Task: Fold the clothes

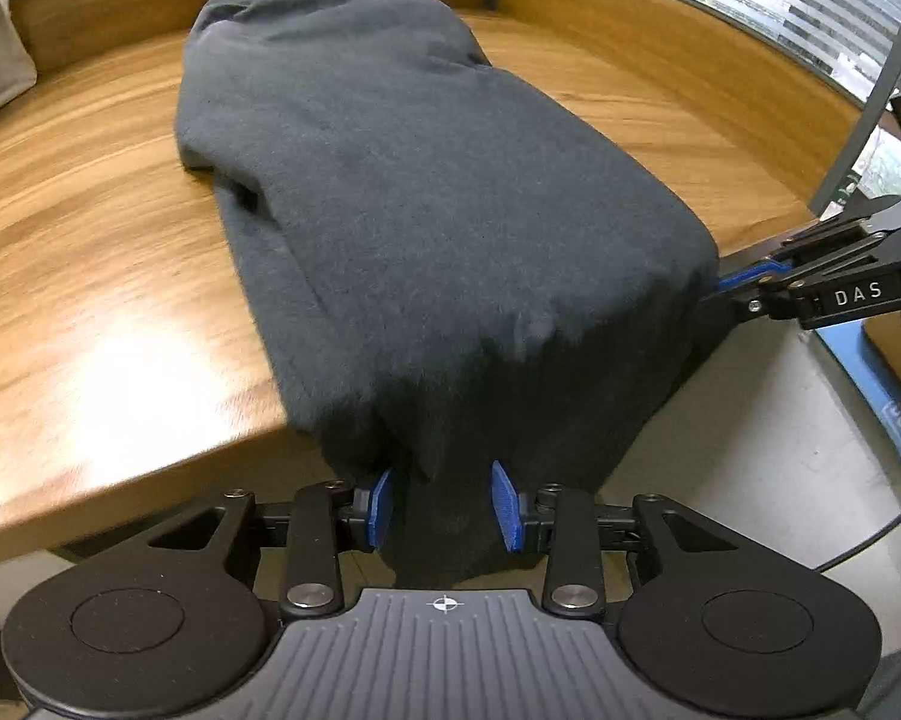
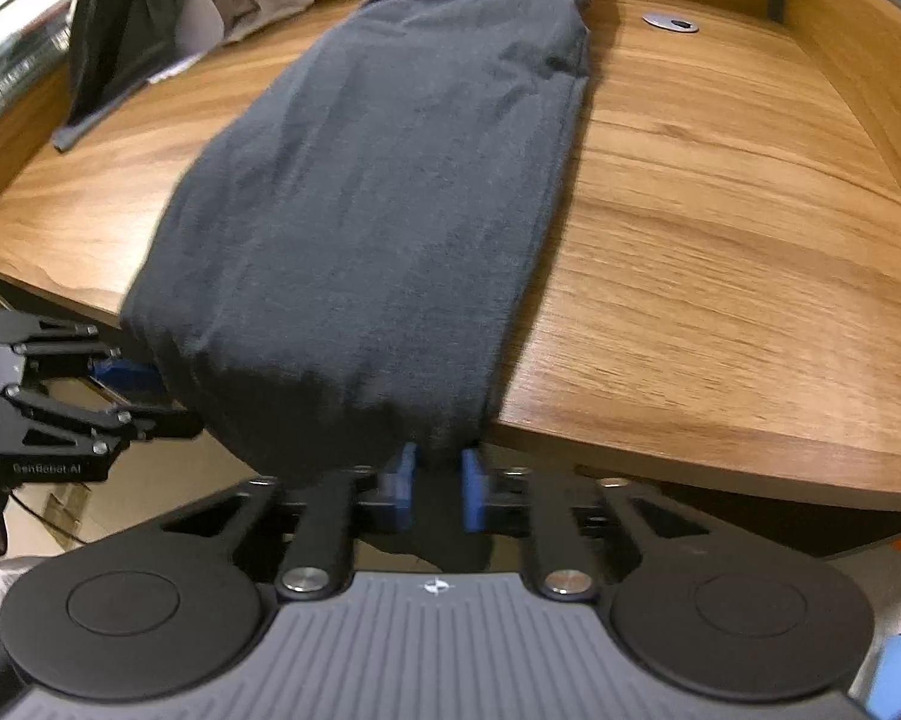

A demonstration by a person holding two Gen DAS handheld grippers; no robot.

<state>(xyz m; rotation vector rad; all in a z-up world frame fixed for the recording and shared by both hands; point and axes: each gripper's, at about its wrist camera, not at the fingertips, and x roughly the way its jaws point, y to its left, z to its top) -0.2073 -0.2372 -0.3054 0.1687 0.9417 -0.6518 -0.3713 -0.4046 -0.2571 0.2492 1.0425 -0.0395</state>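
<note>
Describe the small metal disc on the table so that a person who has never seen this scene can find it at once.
Start at the wooden table, where a long dark grey garment runs from the near edge to the back. Right of the garment's far end, near the back wall, lies the metal disc. It is the only shiny, silver thing on the bare wood, flat with a dark hole.
</note>
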